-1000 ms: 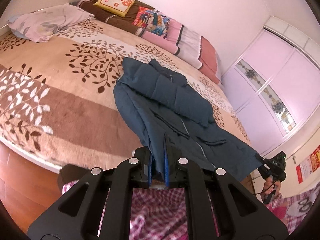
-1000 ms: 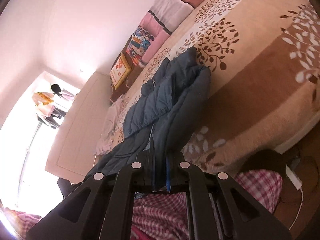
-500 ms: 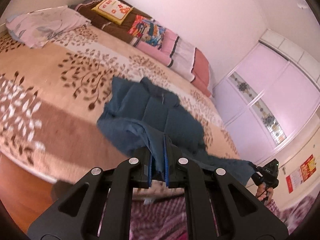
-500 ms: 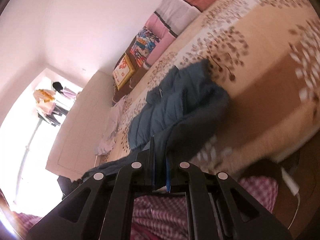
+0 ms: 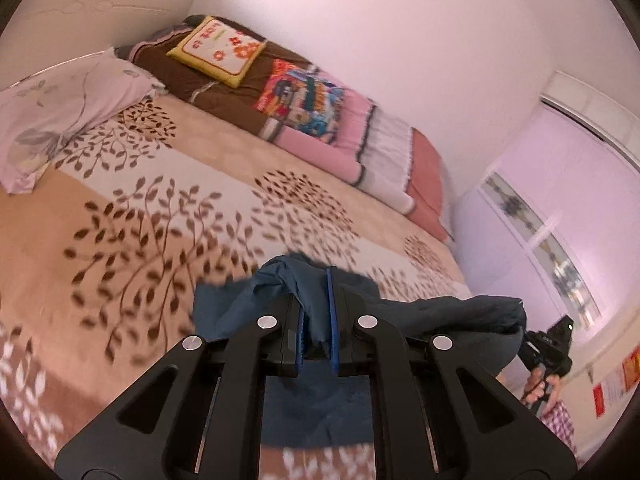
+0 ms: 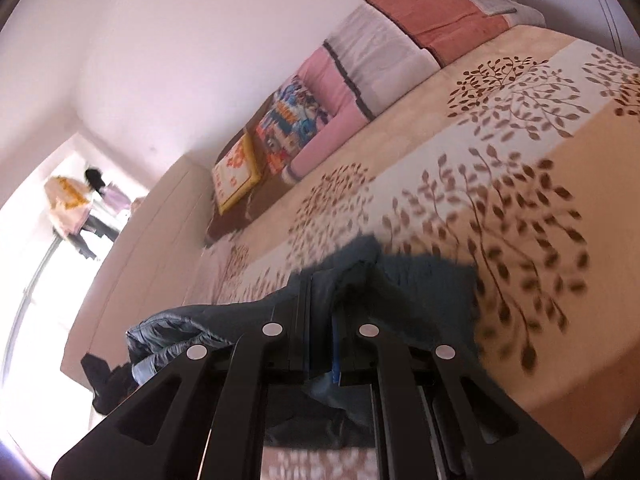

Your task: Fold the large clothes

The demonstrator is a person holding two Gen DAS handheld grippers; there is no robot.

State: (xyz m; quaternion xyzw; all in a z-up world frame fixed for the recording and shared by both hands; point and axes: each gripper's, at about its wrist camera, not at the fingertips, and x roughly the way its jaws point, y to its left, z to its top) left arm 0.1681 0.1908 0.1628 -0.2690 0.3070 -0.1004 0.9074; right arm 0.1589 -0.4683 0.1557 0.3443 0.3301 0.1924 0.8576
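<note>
a second ago the blue jacket [image 5: 316, 312] lay spread along the bed [image 5: 160, 216]; now the left hand-held gripper [image 5: 318, 320] and right hand-held gripper [image 6: 320, 328], each clenched on its hem, carry it forward, likely folding it in half.

Yellow cushion [image 5: 216, 50] bears lettering, too blurred to read.

Bright pinkish daylight, window [image 6: 36, 280] blown out to white at the left edge of the right wrist view, motion blur smearing the bed [image 5: 140, 208] leaf pattern and jacket [image 5: 316, 300], fisheye bending and dark vignette at corners.
</note>
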